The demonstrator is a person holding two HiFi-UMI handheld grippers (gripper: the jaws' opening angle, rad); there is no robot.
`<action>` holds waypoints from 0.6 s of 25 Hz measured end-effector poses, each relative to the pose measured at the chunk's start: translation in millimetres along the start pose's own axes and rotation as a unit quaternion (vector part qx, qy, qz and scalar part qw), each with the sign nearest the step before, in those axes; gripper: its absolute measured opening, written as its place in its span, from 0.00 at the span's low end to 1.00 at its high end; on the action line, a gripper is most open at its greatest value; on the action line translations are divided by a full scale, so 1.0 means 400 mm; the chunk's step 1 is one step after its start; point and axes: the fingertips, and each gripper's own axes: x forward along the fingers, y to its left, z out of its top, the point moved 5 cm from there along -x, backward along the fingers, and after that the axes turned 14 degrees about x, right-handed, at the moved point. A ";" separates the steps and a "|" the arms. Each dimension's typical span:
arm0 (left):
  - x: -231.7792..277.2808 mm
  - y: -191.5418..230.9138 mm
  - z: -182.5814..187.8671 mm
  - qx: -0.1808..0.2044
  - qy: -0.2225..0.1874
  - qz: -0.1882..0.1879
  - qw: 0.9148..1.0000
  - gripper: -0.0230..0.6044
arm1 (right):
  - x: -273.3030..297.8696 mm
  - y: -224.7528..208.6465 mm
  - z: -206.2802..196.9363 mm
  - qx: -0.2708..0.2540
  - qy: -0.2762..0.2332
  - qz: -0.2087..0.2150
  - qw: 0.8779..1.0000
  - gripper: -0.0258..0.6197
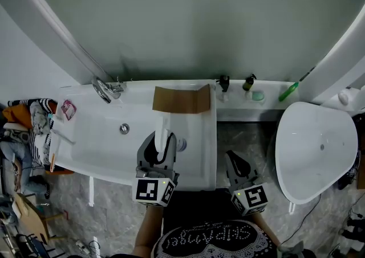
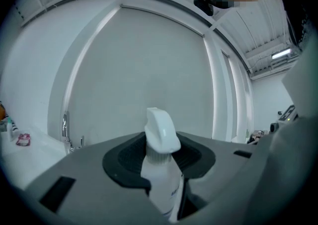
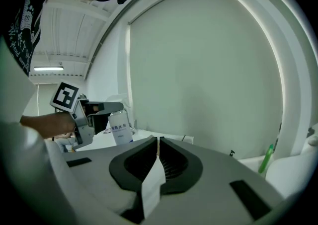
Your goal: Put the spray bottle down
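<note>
Left gripper (image 2: 160, 155) jaws, partly apart, clamp the white spray bottle (image 2: 162, 182) upright above the white tub (image 1: 97, 137). Right gripper (image 3: 157, 142) jaws pinch a thin white strip (image 3: 151, 184), seen only in its own view.

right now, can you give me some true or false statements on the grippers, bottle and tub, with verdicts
The left gripper is shut on the bottle. True.
The right gripper is empty. False: its jaws pinch a white strip.
The bottle's spray head is green. False: it is white.
A cardboard sheet lies at the tub's far edge. True.
The faucet is at the tub's right end. False: it is at the left end in the head view.
</note>
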 end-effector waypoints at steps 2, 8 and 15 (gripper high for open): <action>0.031 0.004 -0.014 0.005 -0.003 -0.001 1.000 0.28 | 0.003 -0.003 0.001 0.001 0.000 -0.004 1.000 0.08; 0.112 -0.007 -0.099 0.060 -0.008 0.013 0.998 0.28 | 0.010 -0.013 -0.005 0.008 0.001 -0.012 1.000 0.08; 0.152 -0.021 -0.164 0.048 -0.008 -0.005 0.999 0.28 | 0.015 -0.021 -0.005 0.011 0.003 -0.016 1.000 0.08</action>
